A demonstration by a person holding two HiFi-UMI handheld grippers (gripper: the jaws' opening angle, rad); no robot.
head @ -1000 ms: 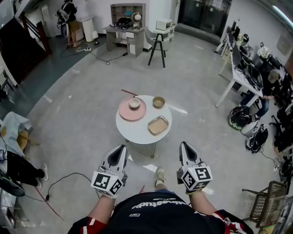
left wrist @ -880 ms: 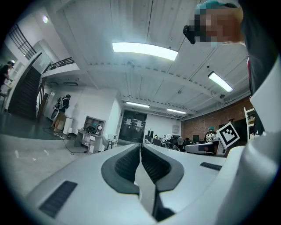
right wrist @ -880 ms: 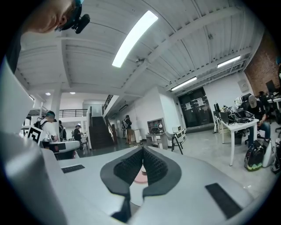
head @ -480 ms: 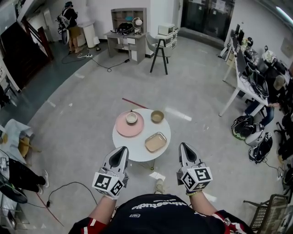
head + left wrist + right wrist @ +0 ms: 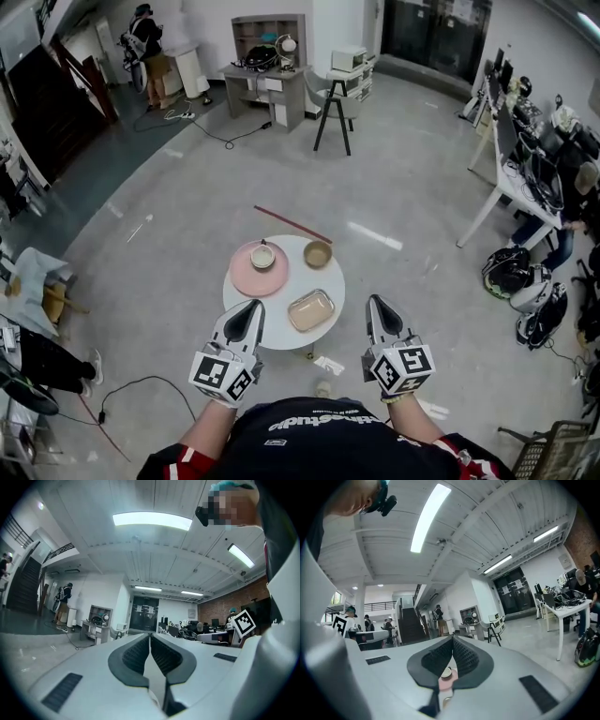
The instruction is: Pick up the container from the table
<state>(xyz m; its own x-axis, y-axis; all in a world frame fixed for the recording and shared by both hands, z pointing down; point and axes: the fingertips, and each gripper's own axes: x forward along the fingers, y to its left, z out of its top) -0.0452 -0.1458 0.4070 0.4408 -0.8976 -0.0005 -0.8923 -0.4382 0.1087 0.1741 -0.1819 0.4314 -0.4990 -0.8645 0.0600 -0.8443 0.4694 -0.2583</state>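
Container (image 5: 311, 310) lies on the round white table (image 5: 330, 284), near a pink plate (image 5: 246, 277). Left gripper (image 5: 252, 307) and right gripper (image 5: 376, 302) are at the near edge, jaws closed and empty.

Pink plate (image 5: 242, 281), tan container (image 5: 311, 310), brown bowl (image 5: 318, 254) — white table (image 5: 272, 325), grey floor (image 5: 422, 206)

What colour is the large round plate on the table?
Pink; the large round plate shows best in the head view.
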